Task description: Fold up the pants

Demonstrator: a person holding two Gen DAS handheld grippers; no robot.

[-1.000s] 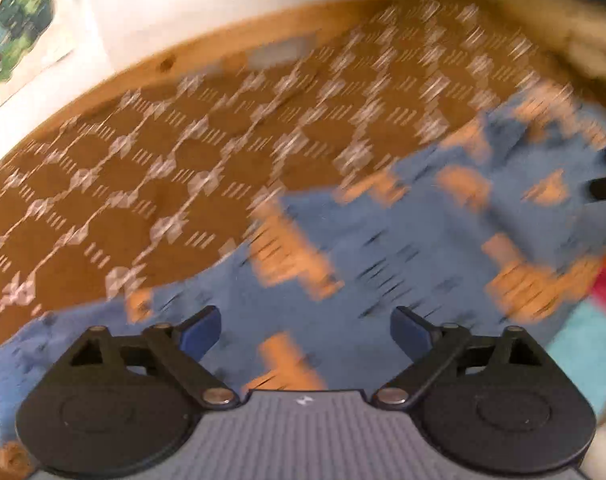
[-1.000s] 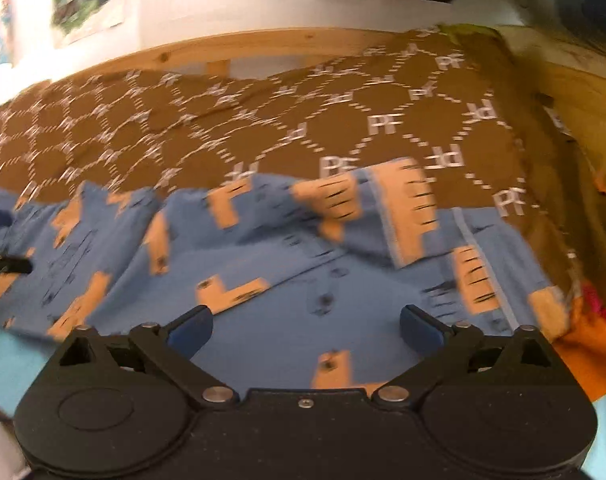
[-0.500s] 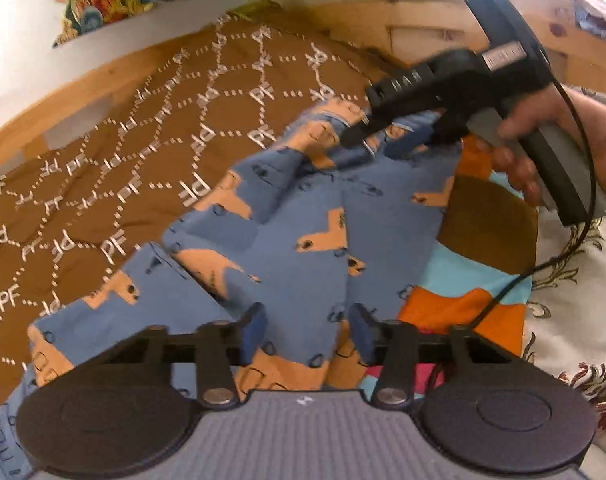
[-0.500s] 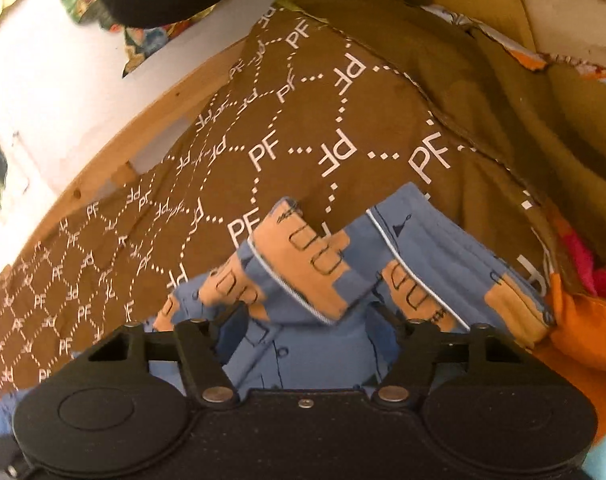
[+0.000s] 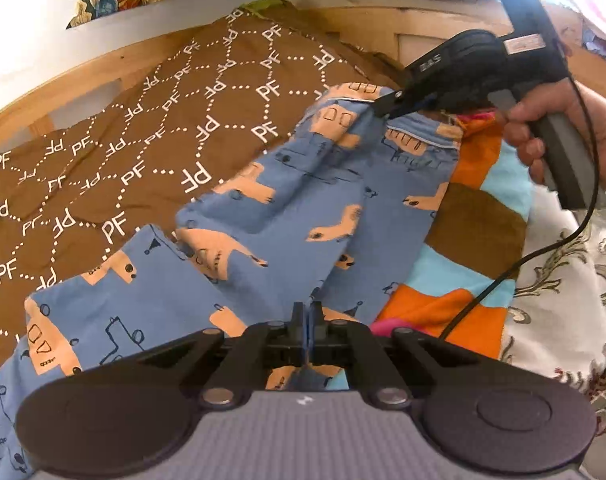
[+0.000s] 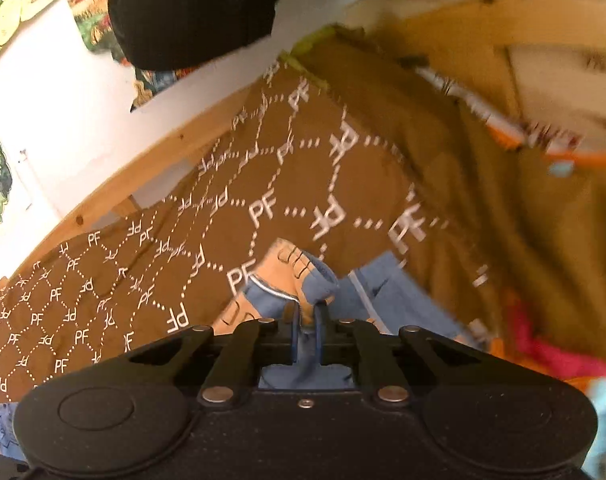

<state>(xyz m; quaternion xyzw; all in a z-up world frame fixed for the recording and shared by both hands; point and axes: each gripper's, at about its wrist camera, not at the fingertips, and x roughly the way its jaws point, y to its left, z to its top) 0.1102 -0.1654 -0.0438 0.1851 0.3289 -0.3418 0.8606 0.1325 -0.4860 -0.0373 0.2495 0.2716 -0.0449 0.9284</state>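
Blue pants (image 5: 287, 216) with orange prints lie bunched across a brown quilt. In the left wrist view my left gripper (image 5: 307, 318) is shut, its pads pinching a fold of the pants at the near edge. At the far end, my right gripper (image 5: 387, 108), held by a hand (image 5: 543, 140), grips the banded edge of the pants. In the right wrist view my right gripper (image 6: 307, 320) is closing its jaws, and a tuft of the blue and orange pants (image 6: 295, 280) is squeezed between the pads.
The brown quilt (image 5: 143, 152) with white PF lettering covers a bed with a wooden frame (image 5: 63, 92). An orange, turquoise and brown patchwork blanket (image 5: 475, 240) lies under the pants on the right. Beside it is white floral cloth (image 5: 563, 280). A black cable (image 5: 543, 248) trails from the right gripper.
Both grippers went from wide open over the spread pants to closed on the fabric. The left moved in to the near edge; the right rolled and rose slightly with the banded edge.
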